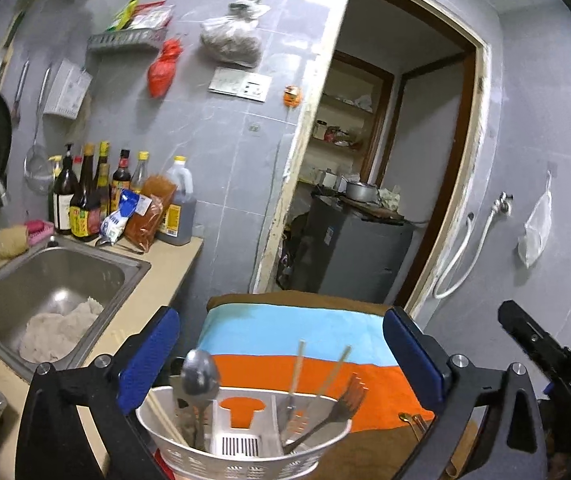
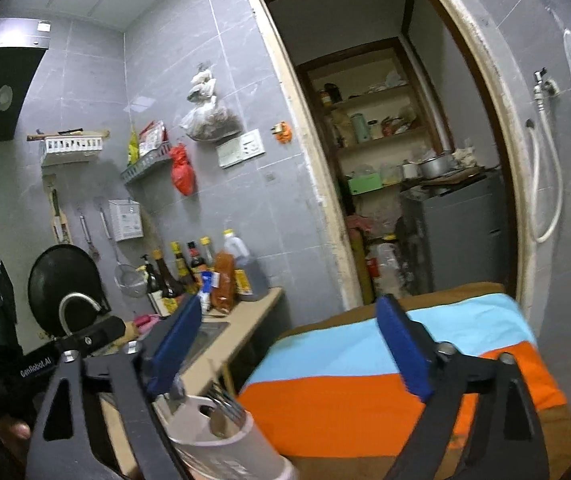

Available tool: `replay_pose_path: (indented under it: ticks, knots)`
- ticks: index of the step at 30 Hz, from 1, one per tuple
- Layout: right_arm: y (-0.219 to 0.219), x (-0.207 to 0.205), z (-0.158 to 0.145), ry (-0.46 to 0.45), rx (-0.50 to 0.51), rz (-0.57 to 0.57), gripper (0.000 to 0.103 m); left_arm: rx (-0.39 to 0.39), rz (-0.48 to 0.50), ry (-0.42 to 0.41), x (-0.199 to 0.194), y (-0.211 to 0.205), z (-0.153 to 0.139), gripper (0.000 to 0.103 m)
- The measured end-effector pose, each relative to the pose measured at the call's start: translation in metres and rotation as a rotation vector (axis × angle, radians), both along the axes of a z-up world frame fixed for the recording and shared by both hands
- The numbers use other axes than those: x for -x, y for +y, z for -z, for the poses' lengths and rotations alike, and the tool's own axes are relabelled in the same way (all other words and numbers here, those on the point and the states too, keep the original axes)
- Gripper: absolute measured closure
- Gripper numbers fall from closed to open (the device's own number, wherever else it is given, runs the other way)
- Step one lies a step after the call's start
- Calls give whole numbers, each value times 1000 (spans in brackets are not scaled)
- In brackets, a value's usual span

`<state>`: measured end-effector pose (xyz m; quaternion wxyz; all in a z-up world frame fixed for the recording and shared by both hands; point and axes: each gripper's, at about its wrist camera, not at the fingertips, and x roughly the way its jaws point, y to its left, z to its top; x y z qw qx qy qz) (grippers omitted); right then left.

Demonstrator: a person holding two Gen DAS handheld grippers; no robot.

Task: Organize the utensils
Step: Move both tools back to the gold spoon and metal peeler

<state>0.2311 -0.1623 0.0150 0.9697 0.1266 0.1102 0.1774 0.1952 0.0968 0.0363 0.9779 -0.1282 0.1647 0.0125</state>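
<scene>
Where frame edge cuts it, utensil holder base hidden, fork blurred.

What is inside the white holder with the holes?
The white utensil holder holds a metal spoon, a fork and chopsticks, all standing up. Their lower ends are hidden by its wall.

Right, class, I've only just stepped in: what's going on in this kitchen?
A person holds a two-finger gripper in each hand above a white utensil holder on a striped cloth. The left gripper and right gripper are both open, holding nothing. A spoon, fork and chopsticks already stand in the holder. A gold utensil lies on the cloth beside it.
</scene>
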Motion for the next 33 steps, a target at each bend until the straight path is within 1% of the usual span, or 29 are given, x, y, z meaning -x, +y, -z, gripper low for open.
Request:
replay_pose_path:
  ticks: [2, 4, 5, 9, 14, 18, 25, 33]
  knots:
    - [-14, 4, 0, 14, 22, 12, 12, -18, 15, -2, 1, -15, -1, 1]
    - [-25, 7, -1, 21, 41, 20, 6, -24, 30, -4, 1, -29, 0, 0]
    - [-34, 9, 1, 27, 56, 34, 5, -27, 38, -3, 1, -37, 2, 0]
    - [-60, 15, 2, 41, 84, 73, 4, -42, 57, -3, 2, -67, 7, 0]
    - [-92, 18, 3, 48, 147, 106, 3, -71, 72, -8, 2, -107, 16, 0]
    - [-118, 16, 6, 67, 153, 126, 3, -97, 97, 5, -1, -136, 23, 0]
    - [-163, 3, 21, 127, 141, 169, 3, -105, 140, 60, -13, -171, 41, 0]
    - [-197, -10, 58, 217, 146, 180, 3, -108, 166, 158, -33, -197, 73, 0]
